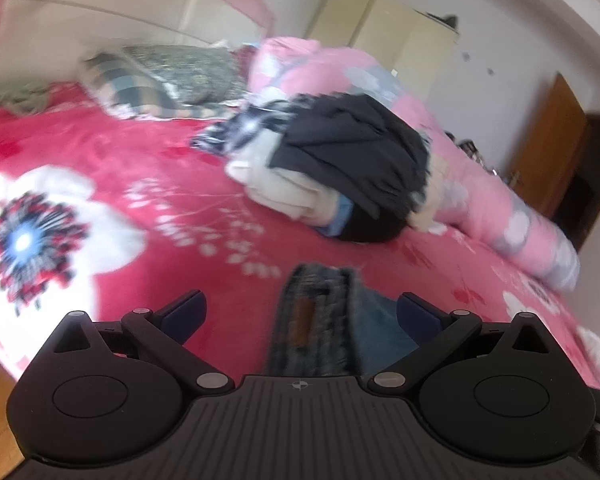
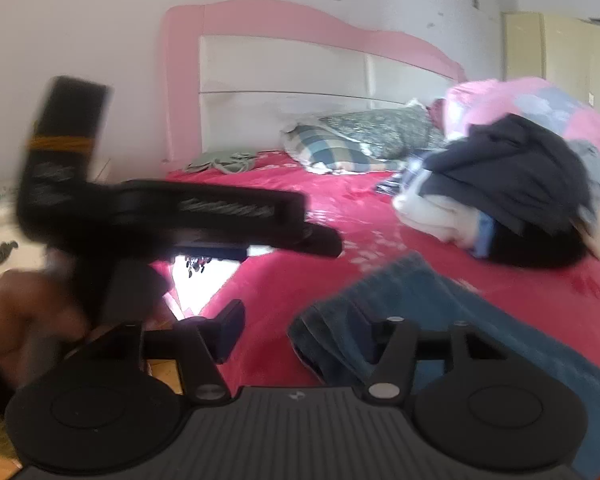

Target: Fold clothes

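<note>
Blue denim jeans (image 1: 320, 320) lying near on red bedspread (image 1: 180, 200), waistband between my left gripper (image 1: 300, 312) fingers, spread wide; right gripper (image 2: 296, 332) likewise gaping, holding nothing. Dark-and-cream clothes heap (image 1: 340, 168) waiting far right, unfolded.

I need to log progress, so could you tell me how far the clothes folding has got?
Done: nothing looks folded yet; the pile of clothes beyond is a loose heap on the red bedspread. In hand: the jeans lie at the near edge of the bed, between the fingers of the open left claw, and the open right claw is at them too, neither gripping. Left: fold the jeans, then the pile.
</note>
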Tool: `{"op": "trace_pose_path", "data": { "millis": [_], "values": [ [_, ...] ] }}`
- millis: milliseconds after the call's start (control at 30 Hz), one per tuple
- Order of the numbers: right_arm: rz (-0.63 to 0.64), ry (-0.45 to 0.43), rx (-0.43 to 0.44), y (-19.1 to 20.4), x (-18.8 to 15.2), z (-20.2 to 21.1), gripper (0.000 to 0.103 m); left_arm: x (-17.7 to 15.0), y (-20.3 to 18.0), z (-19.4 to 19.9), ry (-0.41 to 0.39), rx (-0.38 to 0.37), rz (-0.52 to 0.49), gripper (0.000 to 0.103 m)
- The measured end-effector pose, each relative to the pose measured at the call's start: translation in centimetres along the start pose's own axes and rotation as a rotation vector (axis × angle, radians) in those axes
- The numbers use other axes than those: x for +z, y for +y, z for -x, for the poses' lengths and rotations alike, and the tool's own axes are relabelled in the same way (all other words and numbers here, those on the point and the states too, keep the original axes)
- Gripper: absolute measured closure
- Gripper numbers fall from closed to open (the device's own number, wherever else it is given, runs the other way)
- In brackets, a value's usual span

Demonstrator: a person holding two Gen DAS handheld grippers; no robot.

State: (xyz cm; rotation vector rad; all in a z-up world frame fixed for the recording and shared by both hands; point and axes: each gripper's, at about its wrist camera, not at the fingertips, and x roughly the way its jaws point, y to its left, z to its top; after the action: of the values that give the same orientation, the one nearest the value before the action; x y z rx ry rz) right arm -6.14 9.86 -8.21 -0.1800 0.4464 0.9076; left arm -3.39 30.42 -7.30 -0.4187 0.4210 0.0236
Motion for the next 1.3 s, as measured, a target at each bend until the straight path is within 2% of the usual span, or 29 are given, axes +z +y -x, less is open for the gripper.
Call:
{"op": "trace_pose_path", "data": {
  "millis": [100, 267, 367, 467, 567, 700, 800, 867, 1100, 1200, 1267, 1300],
  "values": [
    [-0.119, 0.032, -0.049, -3.2, -0.8, 4.0, 0.04, -0.2, -0.6, -1.4, 0.038, -0.005, -0.019, 0.001],
    [-0.503, 0.02, -0.143, -14.2, -3.3, 13.7, 0.032, -0.9, -0.9, -3.6, 0.113, 0.005, -0.04, 0.002],
    [-0.73, -0.006, -0.23, -21.2, -5.2, 18.4, 0.028, -1.3, -1.0, -4.9, 0.158, 0.013, -0.048, 0.002],
    [-0.937, 0.007, -0.277, -27.5, -7.9, 20.3, 0.025, -1.9, -0.1, -5.6, 0.207, 0.042, -0.022, 0.004],
    [-1.104, 0.053, -0.259, -32.3, -11.5, 19.7, 0.025, -2.3, 0.7, -5.7, 0.23, 0.033, 0.023, 0.004],
    [-1.186, 0.137, -0.185, -35.6, -15.1, 18.0, 0.026, -2.4, 1.1, -5.7, 0.229, 0.008, 0.045, 0.007],
    [-1.184, 0.162, -0.091, -36.5, -15.6, 17.3, 0.028, -2.5, 1.3, -5.8, 0.228, -0.013, 0.054, 0.012],
    [-1.187, 0.177, -0.028, -36.8, -15.8, 17.1, 0.032, -2.5, 1.4, -5.9, 0.228, -0.025, 0.065, 0.019],
    [-1.177, 0.269, 0.145, -37.8, -15.7, 14.2, 0.054, -2.7, 1.3, -6.3, 0.218, -0.033, 0.073, 0.025],
    [-1.16, 0.293, 0.207, -37.9, -15.3, 12.2, 0.057, -2.9, 1.2, -6.4, 0.21, -0.023, 0.07, 0.026],
    [-1.157, 0.301, 0.24, -37.9, -15.1, 10.9, 0.066, -3.0, 1.1, -6.5, 0.201, -0.015, 0.073, 0.026],
    [-1.161, 0.299, 0.251, -37.8, -15.2, 10.3, 0.075, -3.1, 1.0, -6.5, 0.195, -0.01, 0.078, 0.026]
  ]
}}
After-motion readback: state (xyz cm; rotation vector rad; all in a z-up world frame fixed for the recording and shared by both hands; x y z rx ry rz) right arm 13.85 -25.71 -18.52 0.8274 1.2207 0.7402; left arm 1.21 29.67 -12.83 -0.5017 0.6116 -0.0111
